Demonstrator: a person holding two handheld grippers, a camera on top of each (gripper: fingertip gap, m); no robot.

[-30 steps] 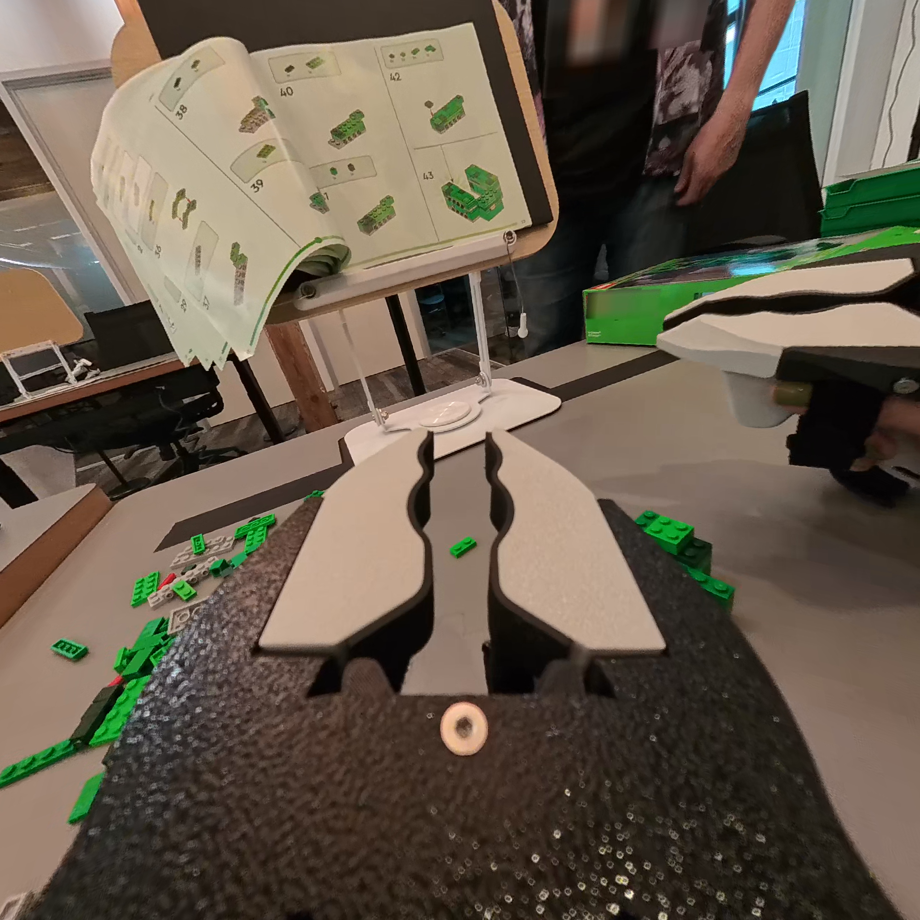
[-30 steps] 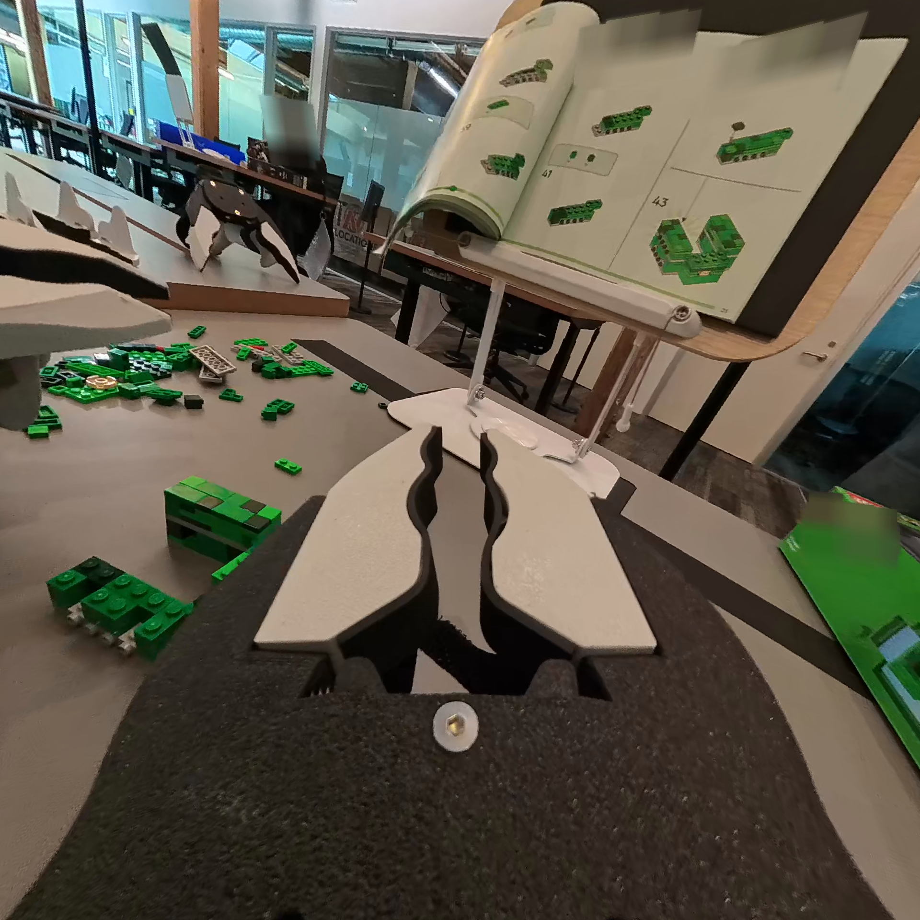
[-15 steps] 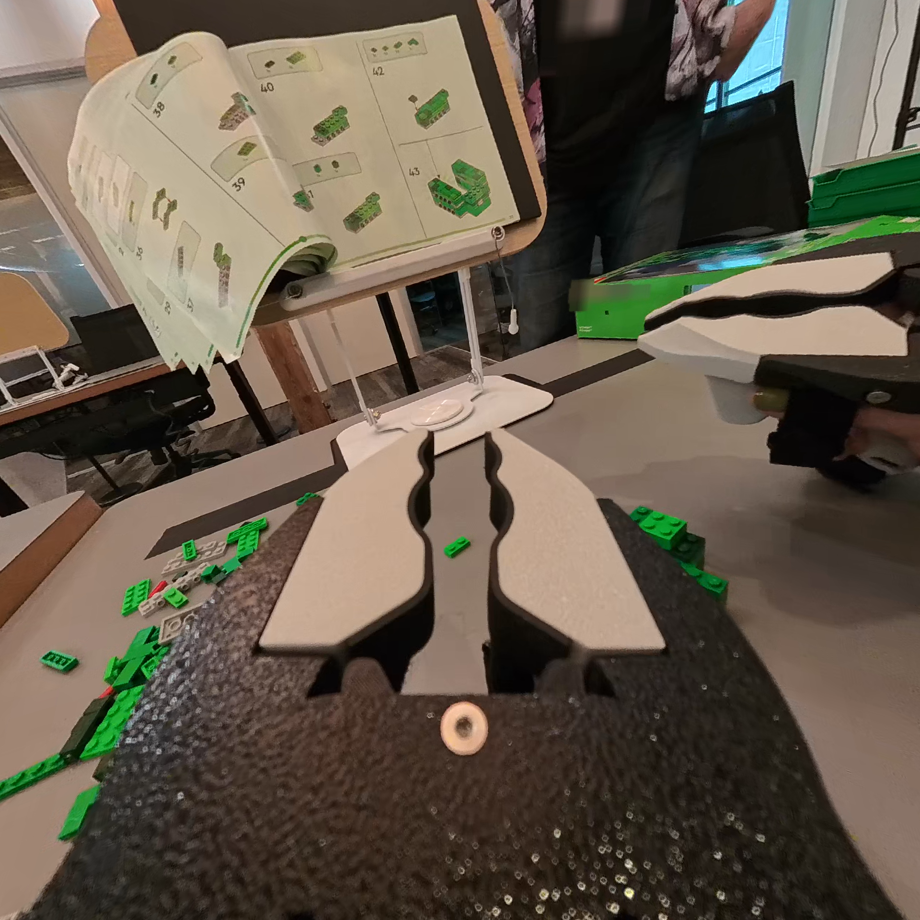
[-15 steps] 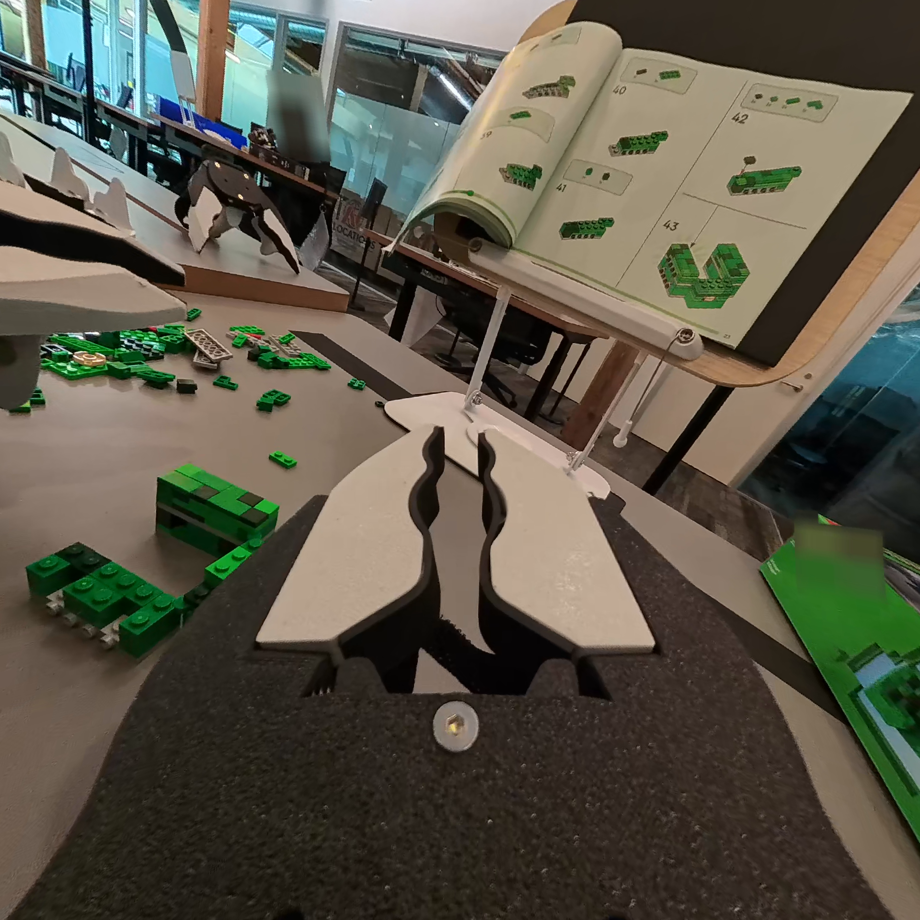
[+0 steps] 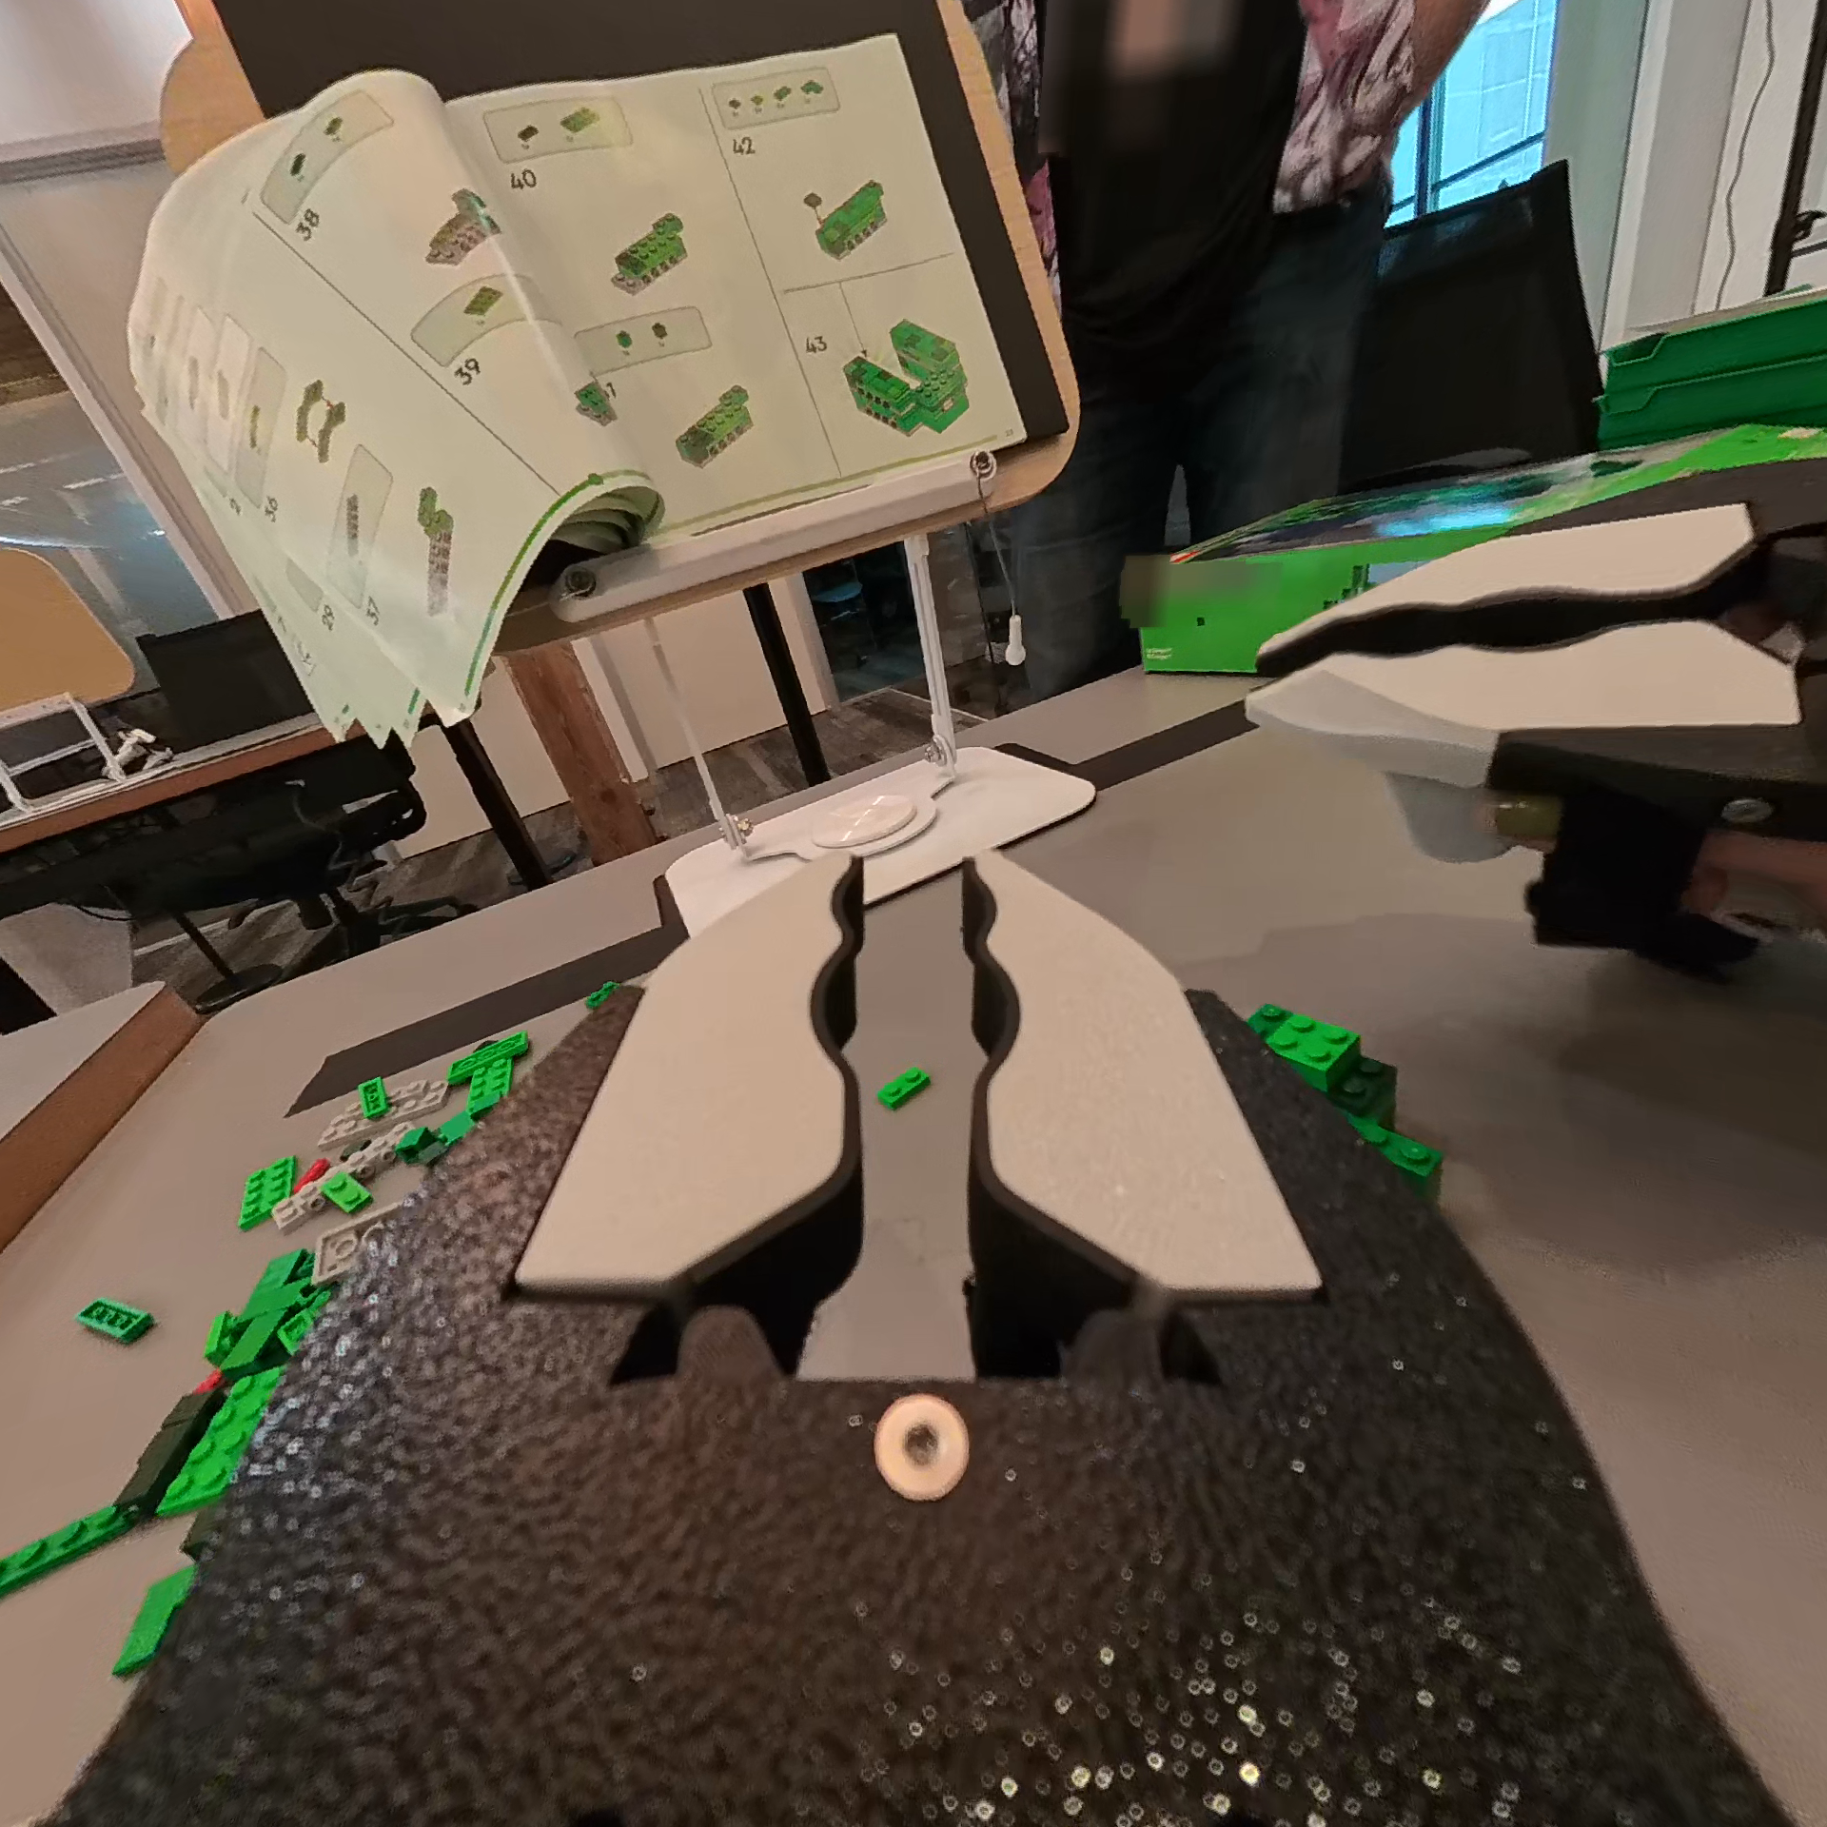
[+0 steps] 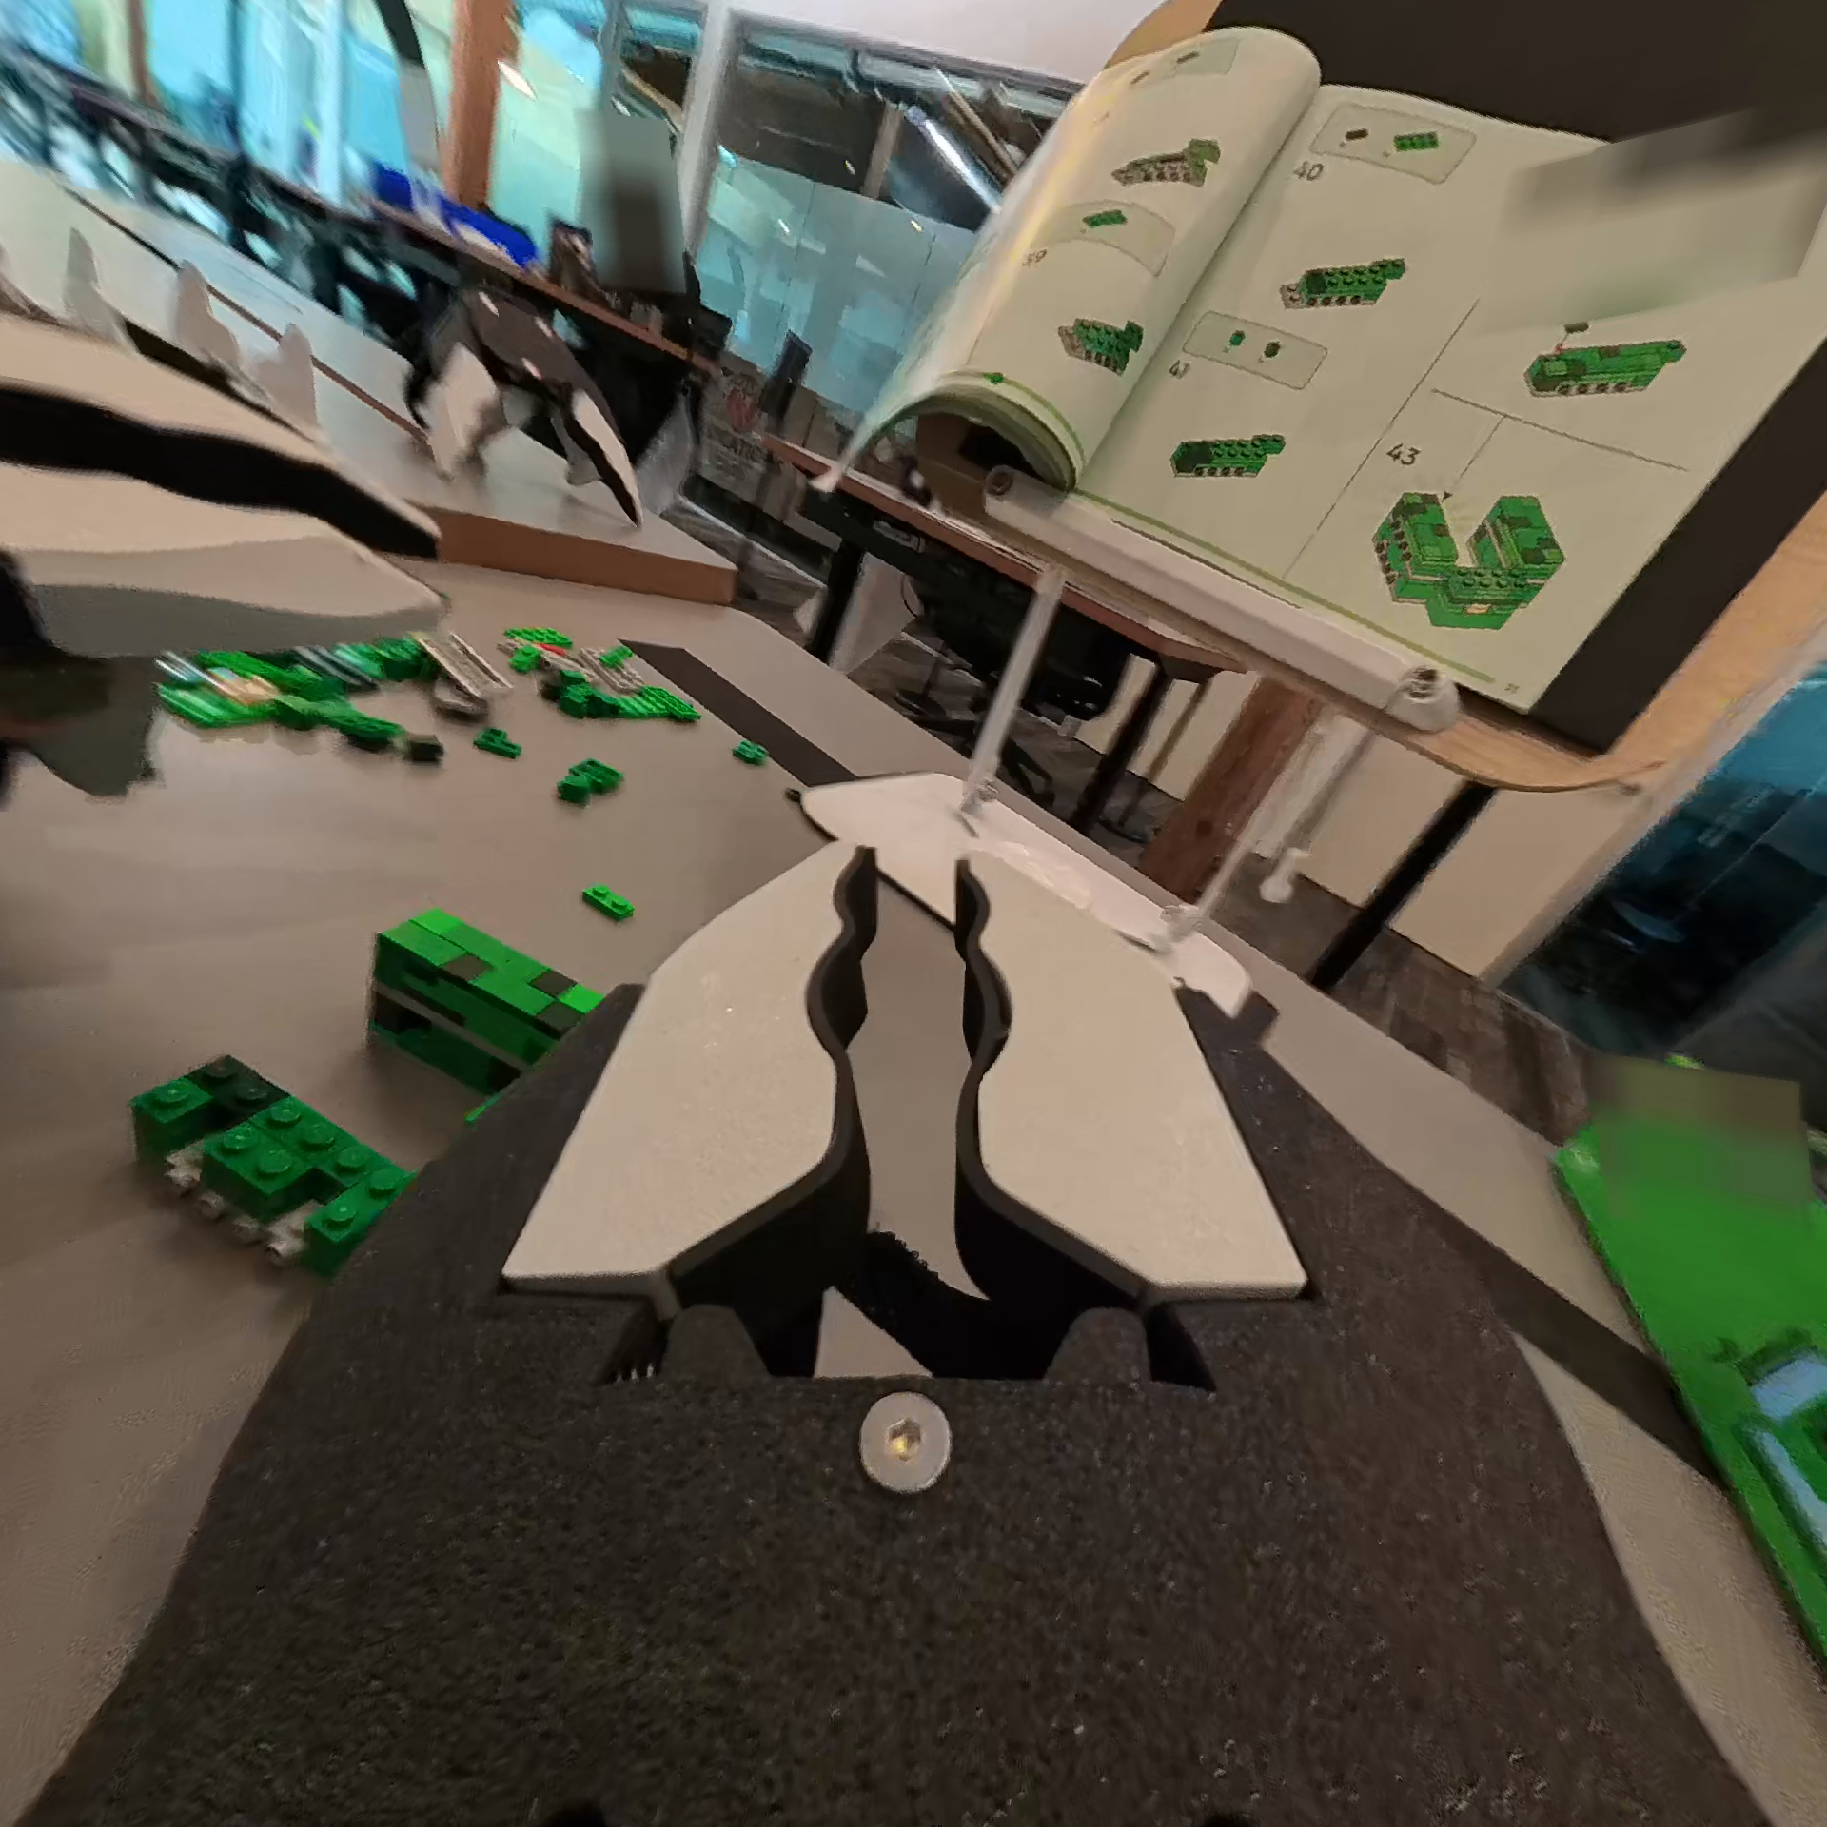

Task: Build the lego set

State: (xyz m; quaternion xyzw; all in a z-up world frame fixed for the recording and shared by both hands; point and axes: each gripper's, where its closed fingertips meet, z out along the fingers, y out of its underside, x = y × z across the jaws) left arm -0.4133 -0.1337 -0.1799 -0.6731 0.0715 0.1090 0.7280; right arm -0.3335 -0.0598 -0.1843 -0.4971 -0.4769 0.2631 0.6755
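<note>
Two claws, both narrowly parted, gripping nothing: my left gripper [image 5: 912, 875], my right gripper [image 6: 914, 865]. Only the right wrist view shows the stepped green block [image 6: 475, 994] and flat studded assembly [image 6: 267, 1152], left of my right claw. Only the left wrist view shows a small green plate [image 5: 903, 1087] on the table between my left claw's fingers.

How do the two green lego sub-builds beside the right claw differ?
The taller block is a compact stack with smooth green and dark tiles on top; the flat build is low, spread out and studded on top. The block sits farther from the camera, near the small loose plate; the flat build lies nearer. Pale pieces show under the flat build's edge only. Both rest on the table, ungripped.
</note>
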